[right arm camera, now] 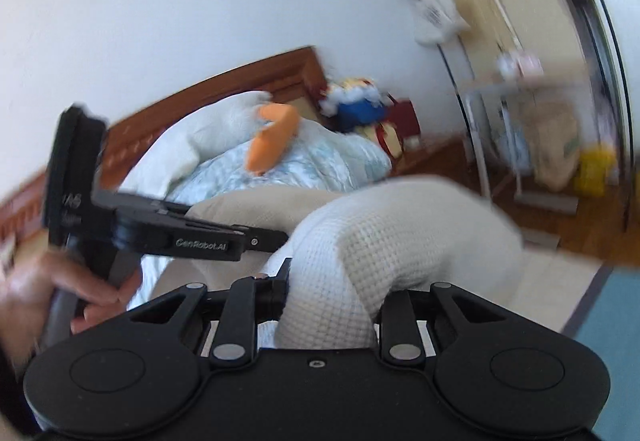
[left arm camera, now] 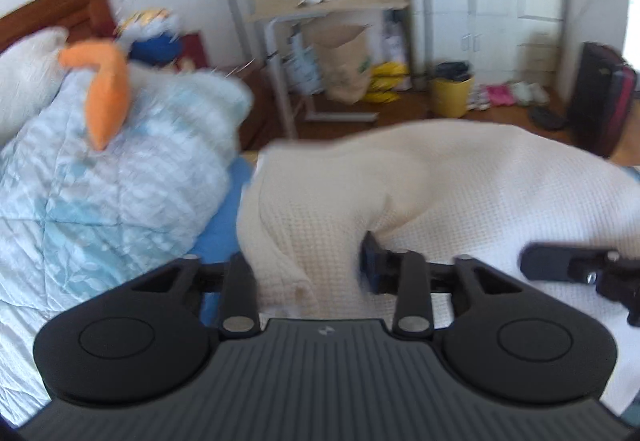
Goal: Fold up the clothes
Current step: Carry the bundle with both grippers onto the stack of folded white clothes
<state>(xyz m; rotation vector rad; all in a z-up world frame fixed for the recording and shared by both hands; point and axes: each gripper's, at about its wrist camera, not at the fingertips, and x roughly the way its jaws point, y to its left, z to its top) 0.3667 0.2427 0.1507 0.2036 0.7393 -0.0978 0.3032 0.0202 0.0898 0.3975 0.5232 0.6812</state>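
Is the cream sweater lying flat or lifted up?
Lifted: the cream waffle-knit sweater bunches and drapes over the right tongs, raised off the bed.

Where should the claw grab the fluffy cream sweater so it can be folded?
Probably by an outer edge of the cream sweater, coming in low from the near side. Its middle is bunched into a thick hump, while the edges are thinner and fit between the fingers.

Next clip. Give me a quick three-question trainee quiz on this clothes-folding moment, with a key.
1. True or false: the cream waffle-knit garment lies flat, clear of both grippers.
2. What rests on the pale blue quilted blanket? A) orange plush piece B) black suitcase C) yellow bin
3. Fill in: a bare hand holds the ____ gripper.
Key: 1 false, it bunches between the right gripper's fingers; 2 A; 3 left gripper.
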